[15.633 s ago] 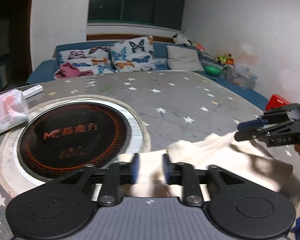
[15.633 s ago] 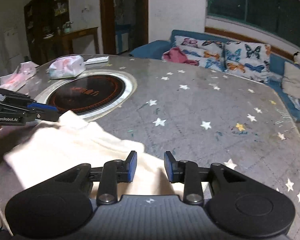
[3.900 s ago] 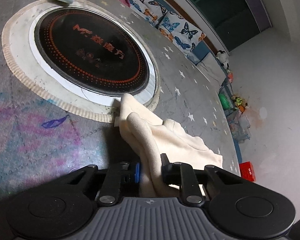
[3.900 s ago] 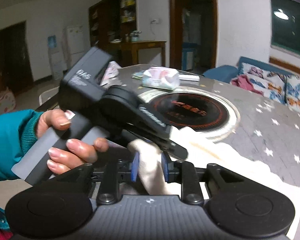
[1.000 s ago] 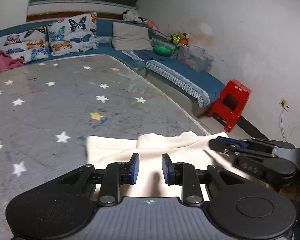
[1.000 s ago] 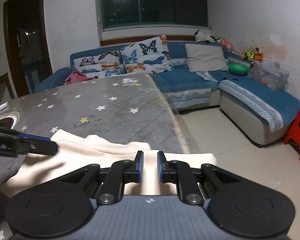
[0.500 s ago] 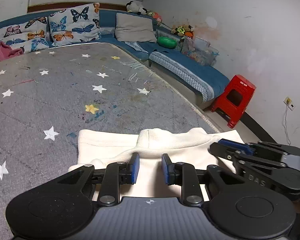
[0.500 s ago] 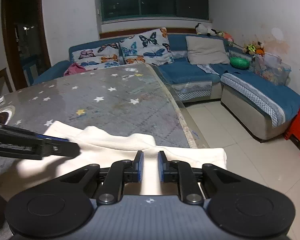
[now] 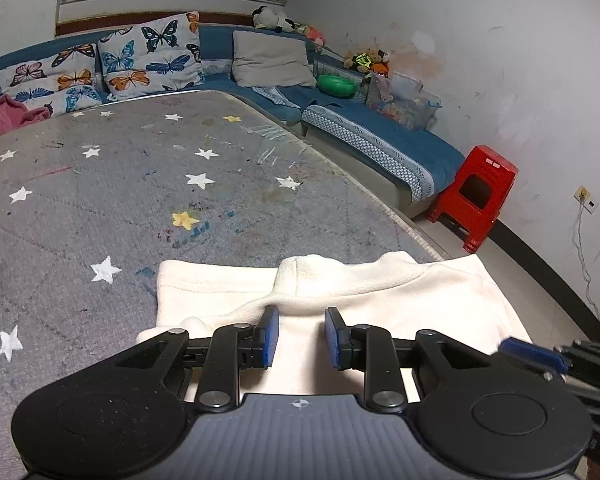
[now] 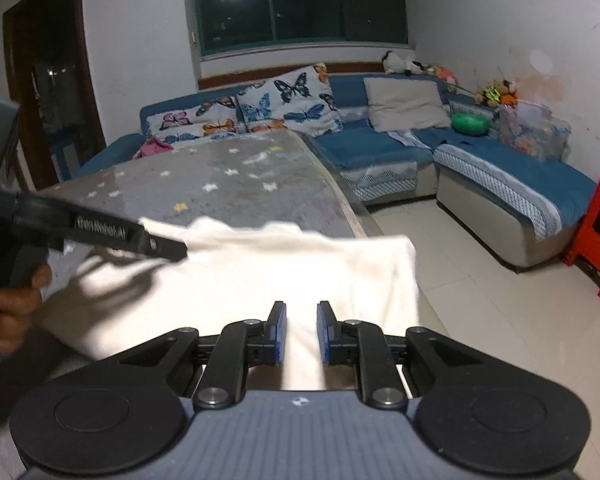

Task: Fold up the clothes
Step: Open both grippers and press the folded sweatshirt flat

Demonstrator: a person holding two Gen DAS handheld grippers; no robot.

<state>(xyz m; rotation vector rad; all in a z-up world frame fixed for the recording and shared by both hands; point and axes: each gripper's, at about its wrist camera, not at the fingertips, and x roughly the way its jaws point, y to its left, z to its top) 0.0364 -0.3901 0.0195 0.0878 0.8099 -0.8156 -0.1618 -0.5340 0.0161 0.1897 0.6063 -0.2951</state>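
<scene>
A cream fleece garment lies spread at the near corner of the grey star-patterned table, its collar facing away, its right part hanging past the table edge. My left gripper hovers over its middle with jaws apart and nothing between them. In the right wrist view the garment lies below my right gripper, whose jaws stand slightly apart over the cloth, gripping nothing. The left gripper's fingers show at the left there, over the garment's left part. The right gripper's blue fingertips show at the lower right of the left view.
A blue corner sofa with butterfly cushions runs behind and right of the table. A red plastic stool stands on the tiled floor right of the table. A pink cloth lies on the sofa.
Both grippers have pulled back and lifted slightly from the garment. The right gripper's jaws have opened a little wider. The garment lies flat, spread out since the earliest frames.
</scene>
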